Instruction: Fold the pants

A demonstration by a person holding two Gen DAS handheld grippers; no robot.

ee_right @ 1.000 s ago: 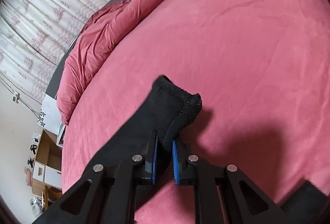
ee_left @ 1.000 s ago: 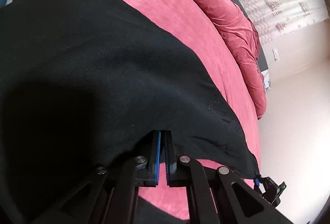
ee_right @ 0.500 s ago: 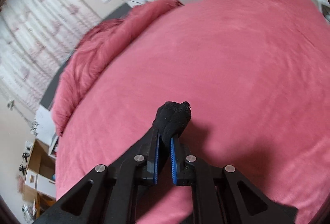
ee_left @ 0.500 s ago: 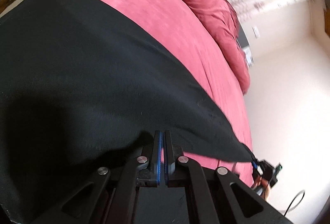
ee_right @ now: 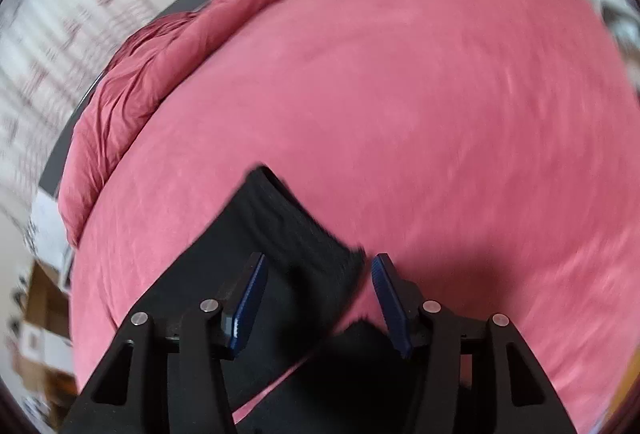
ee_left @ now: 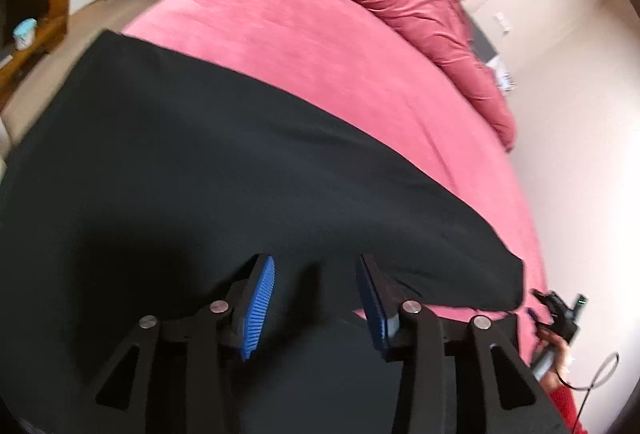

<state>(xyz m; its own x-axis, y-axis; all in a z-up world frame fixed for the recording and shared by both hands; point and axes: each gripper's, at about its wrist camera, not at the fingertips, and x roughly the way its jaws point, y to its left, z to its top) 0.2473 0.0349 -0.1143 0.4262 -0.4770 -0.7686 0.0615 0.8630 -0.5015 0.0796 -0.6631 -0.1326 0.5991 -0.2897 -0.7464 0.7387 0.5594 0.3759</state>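
The black soft-knit pants [ee_left: 224,186] lie spread flat on the pink velvety bed cover [ee_left: 304,46], filling the left wrist view from about nine o'clock round to four o'clock. In the right wrist view a ribbed cuff end [ee_right: 296,230] of the same garment lies at the centre, reaching up toward eleven o'clock.

The left hand-held gripper [ee_left: 316,298] is released: its jaws are opening, the blue pads stand apart, and the cloth lies beneath and between them without being pinched. The right hand-held gripper [ee_right: 320,298] is likewise let go, its jaws opening; the cuff sits between the pads, but neither presses on it.

By the look of it, one fold has just been laid down and both ends dropped. The next move probably calls for lifting both tools clear without dragging the fabric, then finding a fresh edge to pinch for a further fold, or smoothing the layers.

Beyond the pants, a crumpled dark-pink duvet [ee_left: 420,14] lies along the far side of the bed, toward one o'clock in the left wrist view.
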